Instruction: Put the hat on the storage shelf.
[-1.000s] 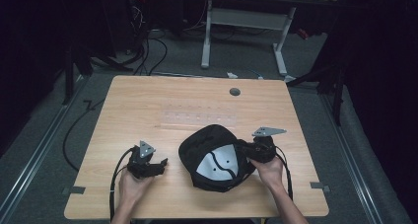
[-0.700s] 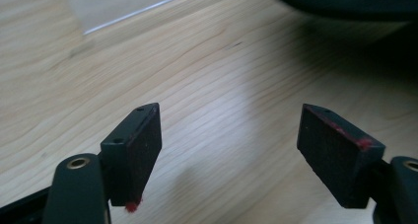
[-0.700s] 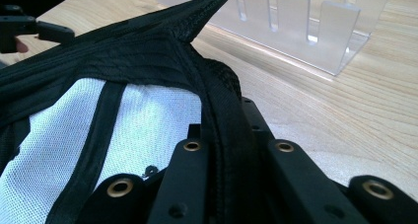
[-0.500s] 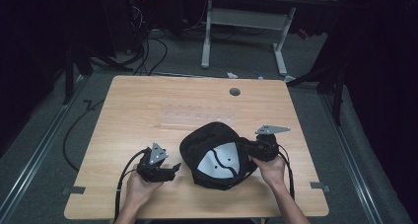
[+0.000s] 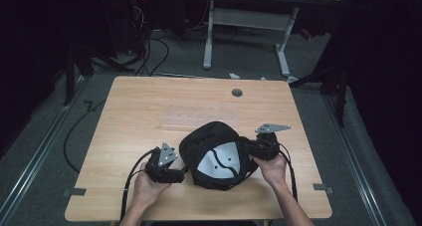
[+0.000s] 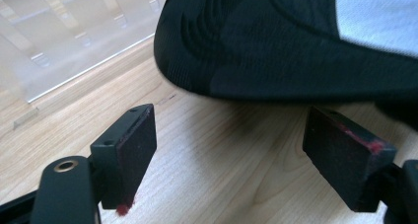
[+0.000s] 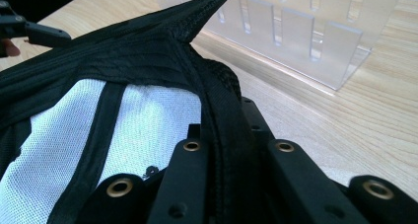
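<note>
— Since a second ago the left gripper [image 5: 180,174] has slid in from the left part of the table toward the black fabric cap with the white mesh lining [image 5: 215,156], and now sits just beside its left edge. Cap and right gripper [image 5: 249,149] have barely shifted.

— Where does the cap lie?

— Upside down on the light wooden table [image 5: 149,111], near the person's edge and slightly right of centre, lining facing up. A clear acrylic rack [image 7: 296,31] stands just beyond it.

— And the jaws?

— On the right they are closed on the cap's rim, a fold of black band pinched between them (the right gripper view shows it running straight down into the gap). On the left they stand wide apart, with bare wood between the pads [image 6: 130,155] and the cap's brim [image 6: 256,66] hovering just ahead, not yet touched.

— How will it handle?

— Light and soft, I'd judge: the crown sags and creases, so it will fold under any squeeze. The brim looks stiffer, with stitched rows. That brim or the banded rim is the best hold; the mesh would only bunch and slip.
</note>
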Demonstrator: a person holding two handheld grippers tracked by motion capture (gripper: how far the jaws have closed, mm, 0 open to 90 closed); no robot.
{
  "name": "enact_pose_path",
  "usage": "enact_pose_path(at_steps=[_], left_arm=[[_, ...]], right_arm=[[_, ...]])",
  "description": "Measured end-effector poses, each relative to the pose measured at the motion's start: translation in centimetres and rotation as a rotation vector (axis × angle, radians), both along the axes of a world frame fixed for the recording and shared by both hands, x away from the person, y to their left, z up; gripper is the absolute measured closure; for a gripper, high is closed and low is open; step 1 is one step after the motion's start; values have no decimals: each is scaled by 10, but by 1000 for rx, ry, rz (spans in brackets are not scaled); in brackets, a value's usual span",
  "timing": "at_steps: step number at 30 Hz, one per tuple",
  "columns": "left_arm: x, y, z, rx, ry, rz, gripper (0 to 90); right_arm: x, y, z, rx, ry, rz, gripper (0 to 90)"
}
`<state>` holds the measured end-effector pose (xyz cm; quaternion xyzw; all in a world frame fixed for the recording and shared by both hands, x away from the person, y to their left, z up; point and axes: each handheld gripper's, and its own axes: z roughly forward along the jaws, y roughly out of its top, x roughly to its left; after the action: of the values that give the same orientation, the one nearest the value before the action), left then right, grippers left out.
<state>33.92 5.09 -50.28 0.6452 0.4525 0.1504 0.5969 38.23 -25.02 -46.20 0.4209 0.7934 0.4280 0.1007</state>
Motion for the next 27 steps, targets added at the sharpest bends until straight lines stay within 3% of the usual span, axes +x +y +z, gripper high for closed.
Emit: enact_pose_path(at_steps=[4, 20, 27], left_arm=[[-2, -1, 2, 8, -12, -10, 203], [-6, -6, 5, 64, -47, -37, 258], [-8, -9, 6, 101, -94, -35, 322]], right_arm=[[1, 4, -2, -23, 10, 9, 844], [4, 6, -4, -37, 54, 13, 842], [4, 13, -2, -38, 64, 40, 840]])
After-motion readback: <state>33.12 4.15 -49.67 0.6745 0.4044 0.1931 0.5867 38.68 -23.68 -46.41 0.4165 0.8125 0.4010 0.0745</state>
